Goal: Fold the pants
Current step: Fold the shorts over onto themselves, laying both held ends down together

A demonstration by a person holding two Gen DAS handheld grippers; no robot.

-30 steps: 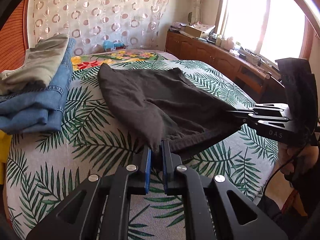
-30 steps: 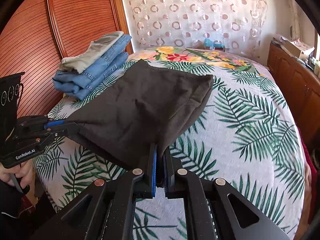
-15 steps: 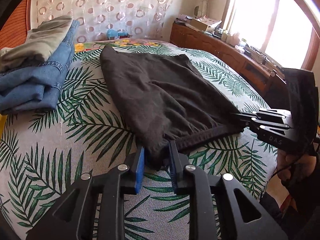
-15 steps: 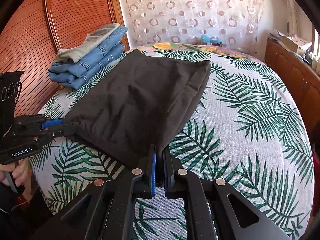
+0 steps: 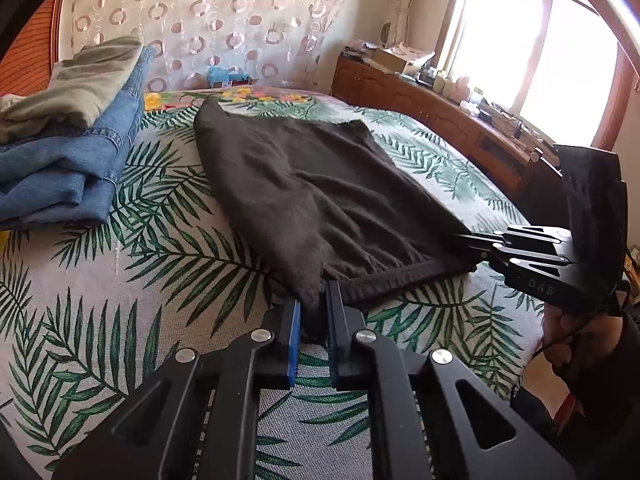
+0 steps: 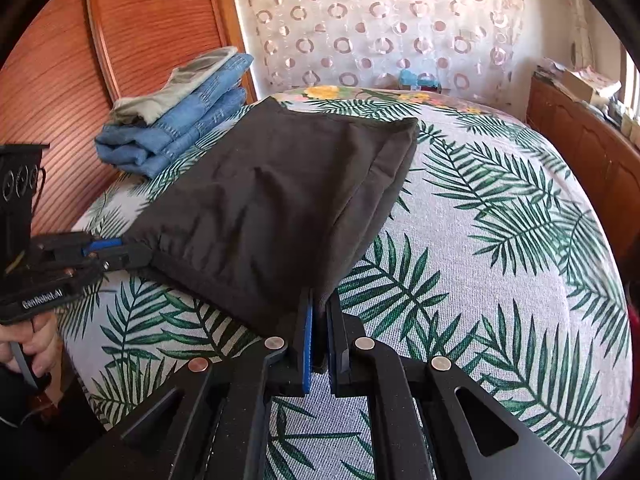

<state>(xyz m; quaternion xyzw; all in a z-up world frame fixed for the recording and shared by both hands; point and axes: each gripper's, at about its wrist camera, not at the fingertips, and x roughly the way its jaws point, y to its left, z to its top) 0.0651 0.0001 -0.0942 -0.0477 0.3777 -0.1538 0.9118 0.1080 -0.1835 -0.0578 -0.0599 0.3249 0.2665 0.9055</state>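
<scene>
- While the dark brown pants (image 5: 320,196) lie folded flat on the palm-leaf bedspread (image 5: 168,248), both grippers hold the near waistband edge, one at each corner.
- Left gripper (image 5: 312,312): its jaws are closing, with the waistband's left corner bunched between the pads, the blue one touching the cloth.
- Right gripper (image 6: 318,312): jaws drawn together and clamped on the opposite corner of the waistband; the cloth rises a little from the bed where it is pinched.
- From the left wrist view the right gripper shows at the right edge, with a hand (image 5: 580,340) under it.
- A stack of folded blue jeans (image 6: 176,128) with a pale khaki garment (image 6: 176,84) on top sits at the bed's far left, just beside the pants but apart from them.
- A wooden sideboard (image 5: 432,108) runs under the bright window (image 5: 540,40).
</scene>
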